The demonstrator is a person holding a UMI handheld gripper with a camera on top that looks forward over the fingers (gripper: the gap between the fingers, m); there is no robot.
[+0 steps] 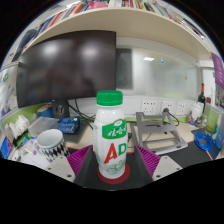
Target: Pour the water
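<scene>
A white plastic bottle [112, 140] with a green cap and a green and red "AD" label stands upright between my fingers. My gripper [113, 166] is shut on it: the magenta pads [82, 160] meet its lower body on both sides. The bottle's red base band sits just above the gripper body. A white mug [50, 143] with a dark inside stands on the desk to the left, a little beyond the fingers. No water is visible through the bottle.
A large dark monitor [70, 65] stands behind the bottle on the left. A grey desk device [160, 130] sits to the right, a small blue basket [68, 125] behind the mug. Shelves with books run overhead.
</scene>
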